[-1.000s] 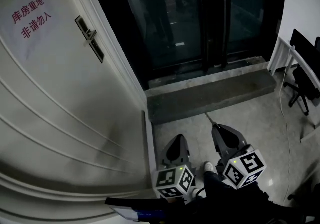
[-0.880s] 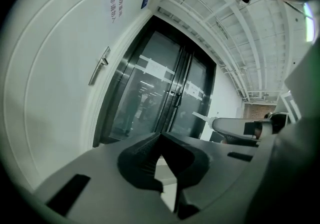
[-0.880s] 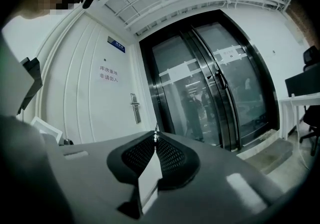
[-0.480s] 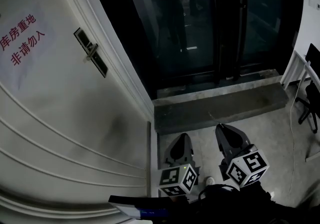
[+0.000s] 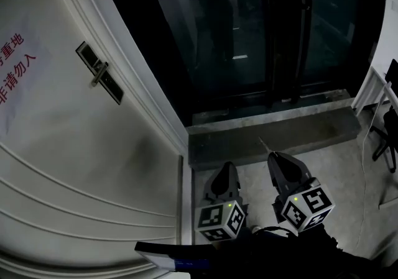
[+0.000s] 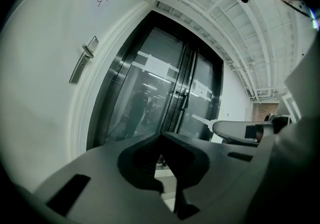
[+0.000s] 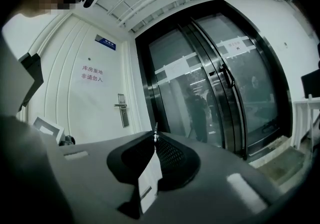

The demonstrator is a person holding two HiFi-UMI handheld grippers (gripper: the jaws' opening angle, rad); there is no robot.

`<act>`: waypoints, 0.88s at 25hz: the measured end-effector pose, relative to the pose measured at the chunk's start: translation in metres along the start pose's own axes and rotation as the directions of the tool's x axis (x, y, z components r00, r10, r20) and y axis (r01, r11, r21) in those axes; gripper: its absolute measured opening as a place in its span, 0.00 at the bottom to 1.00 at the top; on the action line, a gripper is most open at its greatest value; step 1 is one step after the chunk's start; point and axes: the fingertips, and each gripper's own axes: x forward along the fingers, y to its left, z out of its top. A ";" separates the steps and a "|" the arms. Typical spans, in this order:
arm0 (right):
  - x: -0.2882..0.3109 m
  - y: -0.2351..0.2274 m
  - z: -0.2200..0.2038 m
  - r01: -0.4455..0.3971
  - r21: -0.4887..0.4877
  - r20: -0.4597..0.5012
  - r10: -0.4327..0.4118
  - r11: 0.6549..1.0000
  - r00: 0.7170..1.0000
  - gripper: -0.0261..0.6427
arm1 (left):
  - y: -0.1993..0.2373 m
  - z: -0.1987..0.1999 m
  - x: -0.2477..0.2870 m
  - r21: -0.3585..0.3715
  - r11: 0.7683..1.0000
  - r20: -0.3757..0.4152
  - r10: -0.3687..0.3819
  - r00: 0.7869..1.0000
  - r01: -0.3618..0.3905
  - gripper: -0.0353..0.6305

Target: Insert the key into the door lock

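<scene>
The white door (image 5: pixel 81 166) fills the left, and its dark lock plate with a lever handle (image 5: pixel 99 74) sits high up on it. The same lock plate (image 7: pixel 122 110) shows left of centre in the right gripper view, far beyond the jaws. My right gripper (image 5: pixel 274 156) is shut on a thin key (image 5: pixel 264 145), whose tip (image 7: pixel 155 129) pokes up between the jaws above a white tag (image 7: pixel 149 178). Beside it my left gripper (image 5: pixel 226 165) hangs low, shut and with nothing in it (image 6: pixel 161 137). Both grippers are well away from the door handle (image 6: pixel 87 51).
A sign with red characters (image 5: pixel 13 63) hangs on the door. Dark glass double doors (image 5: pixel 249 29) stand ahead behind a grey stone step (image 5: pixel 267 132). A chair (image 5: pixel 388 128) and a white desk edge (image 5: pixel 373 88) are at the right.
The head view has swung right, so the lock plate sits further left in the picture. Both grippers stay low near the step, about as before, with the key still held.
</scene>
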 end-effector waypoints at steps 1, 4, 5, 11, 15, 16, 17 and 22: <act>0.003 -0.005 0.000 0.001 0.004 -0.002 -0.001 1.000 1.000 0.06 | 0.000 0.000 0.006 -0.001 1.000 -0.003 -0.002 1.000 0.002 0.05; 0.012 -0.015 -0.001 0.010 0.019 -0.025 -0.010 1.000 1.000 0.06 | 0.000 0.000 0.021 -0.002 1.000 -0.010 -0.002 1.000 0.002 0.05; 0.016 -0.018 -0.001 0.014 0.023 -0.033 -0.014 1.000 0.999 0.06 | 0.001 0.000 0.026 -0.004 1.000 -0.013 -0.003 1.000 0.003 0.05; 0.055 -0.043 0.007 0.038 0.012 0.006 -0.038 0.999 0.999 0.06 | 0.012 0.009 0.074 0.007 0.999 -0.016 -0.033 0.999 0.034 0.05; 0.094 -0.055 0.015 0.048 0.006 0.015 -0.048 0.999 0.999 0.06 | 0.028 0.027 0.112 0.013 0.998 -0.005 -0.053 0.999 0.053 0.05; 0.104 -0.058 0.018 0.048 0.005 0.020 -0.048 0.999 0.999 0.06 | 0.033 0.032 0.121 0.016 0.998 -0.001 -0.057 0.998 0.057 0.05; 0.115 -0.060 0.020 0.048 0.004 0.025 -0.048 0.999 0.999 0.06 | 0.038 0.037 0.130 0.018 0.998 0.003 -0.059 0.998 0.059 0.05; 0.169 -0.067 0.026 0.038 0.006 0.027 -0.038 0.999 0.999 0.06 | 0.070 0.057 0.166 0.015 0.999 0.007 -0.041 0.999 0.041 0.05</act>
